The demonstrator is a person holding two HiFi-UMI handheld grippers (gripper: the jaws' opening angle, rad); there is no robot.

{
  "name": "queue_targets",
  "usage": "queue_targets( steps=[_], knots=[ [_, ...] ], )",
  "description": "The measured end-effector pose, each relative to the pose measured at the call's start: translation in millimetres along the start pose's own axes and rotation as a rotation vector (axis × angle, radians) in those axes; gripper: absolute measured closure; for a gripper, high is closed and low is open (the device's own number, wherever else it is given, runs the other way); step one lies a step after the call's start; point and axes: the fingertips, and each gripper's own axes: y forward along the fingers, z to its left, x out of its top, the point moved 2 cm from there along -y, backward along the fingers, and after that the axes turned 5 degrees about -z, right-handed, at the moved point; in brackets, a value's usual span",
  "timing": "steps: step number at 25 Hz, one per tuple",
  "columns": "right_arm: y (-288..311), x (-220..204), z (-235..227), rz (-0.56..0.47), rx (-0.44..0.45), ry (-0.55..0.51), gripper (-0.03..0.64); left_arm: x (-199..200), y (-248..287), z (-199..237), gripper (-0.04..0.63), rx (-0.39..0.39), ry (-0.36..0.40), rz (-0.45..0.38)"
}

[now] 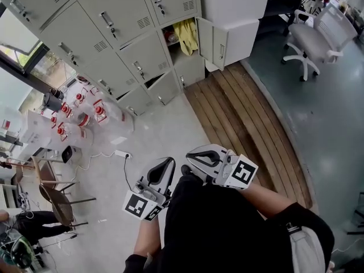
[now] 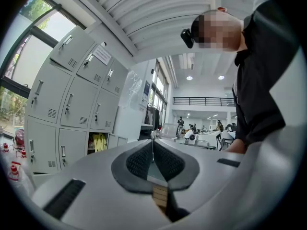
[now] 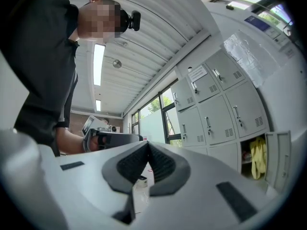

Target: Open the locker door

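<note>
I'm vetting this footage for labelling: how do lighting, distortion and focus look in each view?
Head view: even daylight, sharp, lockers bowed by the wide lens. Left gripper view: heavy fisheye, black corners, bright window, left tool looming large. Right gripper view: same fisheye vignette, backlit far window, right tool filling the lower frame.

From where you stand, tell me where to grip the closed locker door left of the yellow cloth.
Take the vertical handle near the door's left edge, coming straight on from the front, jaws either side of the bar. It stands proud of the flat panel; the open neighbouring door suggests hinges on the right.
</note>
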Motion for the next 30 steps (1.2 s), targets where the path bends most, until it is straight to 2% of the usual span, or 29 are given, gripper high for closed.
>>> queue_targets(
  steps=[9, 14, 18, 26, 30],
  knots=[
    [6, -15, -4, 0.004, 0.004, 0.038, 0.606, 1, -13, 3, 0.577, 0.009, -0.002, 0.021],
    [20, -23, -17, 0.012, -0.007, 0.034, 0.606, -2, -7, 26, 0.577, -0.005, -0.019, 0.017],
    [23, -25, -37, 0.024, -0.053, 0.046, 0.606, 0, 10, 44, 0.577, -0.042, -0.023, 0.014],
    [62, -39, -85, 0.033, -0.110, 0.057, 0.606, 12, 39, 116, 0.577, -0.078, -0.022, -0.012],
    [102, -24, -123, -0.008, -0.106, 0.031, 0.606, 33, 60, 162, 0.577, -0.106, -0.020, -0.050]
  ],
)
